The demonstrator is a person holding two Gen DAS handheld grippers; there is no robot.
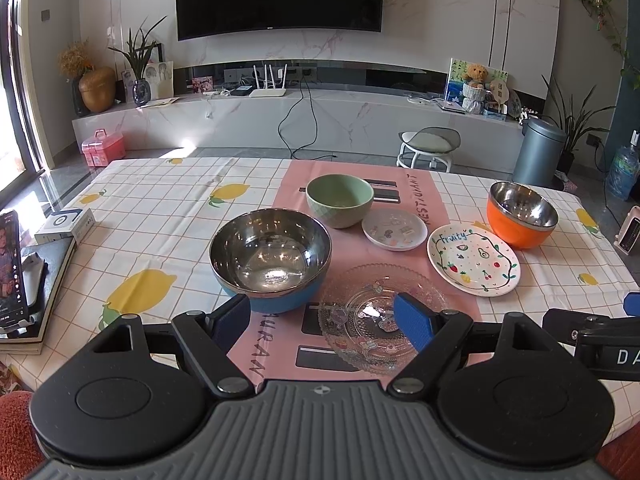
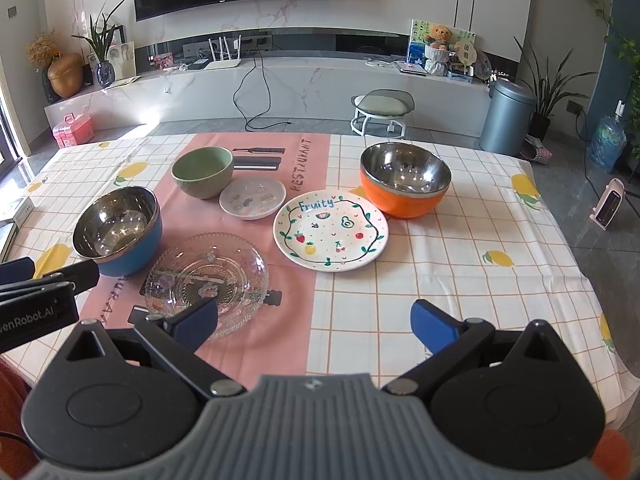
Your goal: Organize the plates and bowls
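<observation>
A blue steel bowl [image 1: 270,265] [image 2: 118,230], a green bowl [image 1: 339,200] [image 2: 202,173] and an orange steel bowl [image 1: 522,214] [image 2: 405,179] stand on the table. A clear glass plate [image 1: 376,316] [image 2: 208,280], a small white saucer [image 1: 394,229] [image 2: 253,197] and a "Fruity" plate [image 1: 473,259] [image 2: 331,235] lie between them. My left gripper [image 1: 322,320] is open and empty above the glass plate's near edge. My right gripper [image 2: 316,320] is open and empty, near the table's front, right of the glass plate.
The table has a lemon-check cloth [image 2: 460,264] and a pink mat [image 1: 360,176]. A phone on a stand [image 1: 10,268], books and a small box [image 1: 66,225] sit at the left edge. A stool [image 2: 382,110] and a bin [image 2: 506,118] stand beyond the table.
</observation>
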